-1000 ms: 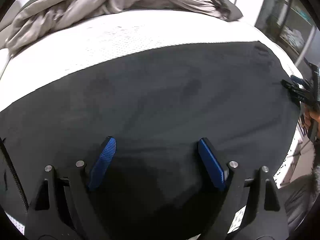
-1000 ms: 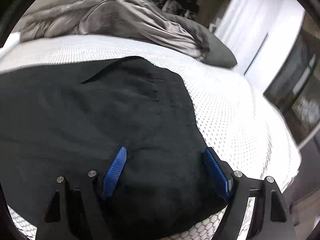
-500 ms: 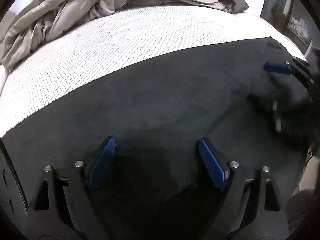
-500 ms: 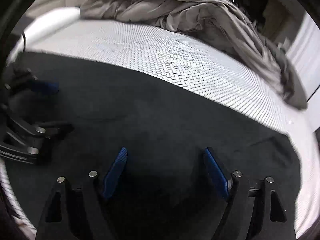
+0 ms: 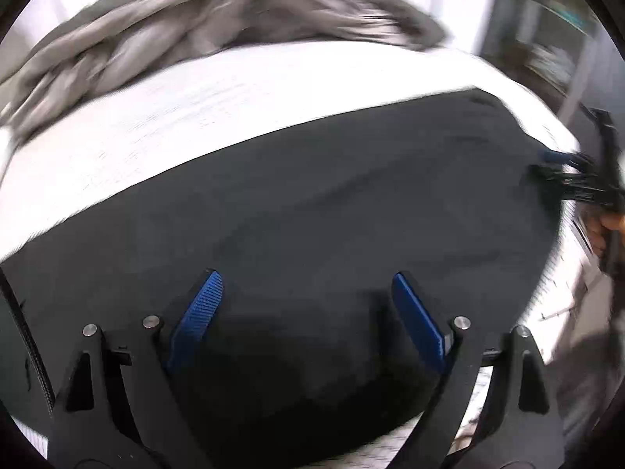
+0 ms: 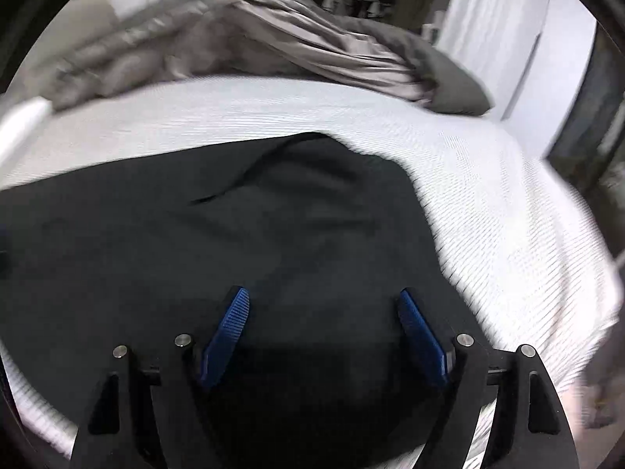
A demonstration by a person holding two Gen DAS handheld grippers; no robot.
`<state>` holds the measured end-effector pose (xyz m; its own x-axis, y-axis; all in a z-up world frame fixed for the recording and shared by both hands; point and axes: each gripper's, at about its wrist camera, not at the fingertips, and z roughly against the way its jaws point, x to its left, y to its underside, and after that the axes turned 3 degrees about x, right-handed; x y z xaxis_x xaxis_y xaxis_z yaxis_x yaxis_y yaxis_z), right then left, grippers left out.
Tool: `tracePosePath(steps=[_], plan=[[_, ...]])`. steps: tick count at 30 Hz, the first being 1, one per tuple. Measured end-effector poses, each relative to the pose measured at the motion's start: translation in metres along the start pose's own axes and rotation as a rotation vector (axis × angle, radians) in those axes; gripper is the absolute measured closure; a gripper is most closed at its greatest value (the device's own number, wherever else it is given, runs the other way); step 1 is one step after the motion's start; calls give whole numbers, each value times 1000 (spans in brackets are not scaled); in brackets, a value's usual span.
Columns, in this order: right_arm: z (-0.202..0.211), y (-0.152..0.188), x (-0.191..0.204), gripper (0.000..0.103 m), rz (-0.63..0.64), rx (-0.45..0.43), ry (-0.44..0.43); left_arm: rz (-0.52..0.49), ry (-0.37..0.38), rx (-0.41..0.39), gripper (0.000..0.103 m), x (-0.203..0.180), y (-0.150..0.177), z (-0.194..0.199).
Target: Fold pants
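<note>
Black pants [image 5: 332,203] lie flat across the white bed, filling the lower part of both views [image 6: 234,242]. My left gripper [image 5: 308,297] is open and empty, its blue pads just above the near part of the pants. My right gripper [image 6: 324,312] is open and empty over the pants near their right end. The right gripper also shows at the far right edge of the left wrist view [image 5: 574,176], at the pants' end. A fold line runs across the cloth in the right wrist view.
A white textured mattress cover [image 5: 234,90] lies beyond the pants. A crumpled grey duvet [image 6: 254,35] is piled at the back of the bed. The bed's right edge [image 6: 586,273] drops off near dark furniture. Both frames are motion-blurred.
Both grippers swung back outward: the right wrist view turned from the left gripper to the pants' right end, and the right gripper moved to the pants' far right edge. Both stayed open.
</note>
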<state>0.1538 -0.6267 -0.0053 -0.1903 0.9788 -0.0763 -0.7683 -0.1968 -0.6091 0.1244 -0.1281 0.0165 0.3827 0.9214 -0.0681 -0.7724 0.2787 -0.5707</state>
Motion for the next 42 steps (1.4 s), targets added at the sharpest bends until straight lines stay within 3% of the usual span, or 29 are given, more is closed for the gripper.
tracePosePath(steps=[1, 4, 8, 9, 12, 14, 16, 20, 22, 24, 27, 30, 32, 33, 34, 37, 40, 42], plan=[[2, 6, 2, 23, 29, 6, -34, -41, 25, 30, 15, -11, 1, -8], [-13, 12, -11, 24, 102, 45, 99, -60, 2, 89, 9, -22, 8, -30], [-4, 30, -63, 24, -78, 39, 205, -5, 3, 85, 6, -15, 6, -28], [4, 34, -78, 24, -133, 25, 180, -1, -5, 82, 7, -16, 5, -27], [21, 51, -115, 24, -322, 6, -4, 0, -10, 77, 7, -19, 5, -25], [16, 68, -147, 25, -511, 25, -235, -2, -12, 79, 7, -28, 3, -29], [1, 80, -167, 37, -642, 42, -387, -5, -8, 78, 7, -30, 0, -32], [-16, 98, -176, 39, -768, -29, -535, -5, -2, 77, 7, -30, -4, -36], [-17, 88, -174, 43, -772, -58, -515, -1, 0, 74, 7, -29, -3, -36], [-5, 76, -164, 45, -707, -95, -462, 7, -1, 70, 7, -28, -3, -35], [22, 63, -147, 45, -605, -176, -455, 30, -6, 62, 7, -29, -1, -34], [-1, 65, -145, 47, -621, -66, -392, 35, -18, 51, 7, -31, 2, -32], [-18, 77, -149, 53, -667, -21, -389, 44, -23, 46, 7, -32, 3, -31], [-20, 82, -151, 60, -677, -34, -390, 50, -24, 46, 7, -32, 3, -30], [-19, 81, -152, 73, -682, -55, -385, 54, -26, 45, 7, -31, 3, -29], [10, 85, -153, 86, -652, -132, -343, 66, -44, 32, 7, -29, 5, -22], [47, 64, -125, 89, -560, -235, -327, 91, -65, 7, 7, -22, 7, -12], [67, 35, -93, 90, -485, -289, -381, 112, -72, -7, 7, -13, 8, -5]])
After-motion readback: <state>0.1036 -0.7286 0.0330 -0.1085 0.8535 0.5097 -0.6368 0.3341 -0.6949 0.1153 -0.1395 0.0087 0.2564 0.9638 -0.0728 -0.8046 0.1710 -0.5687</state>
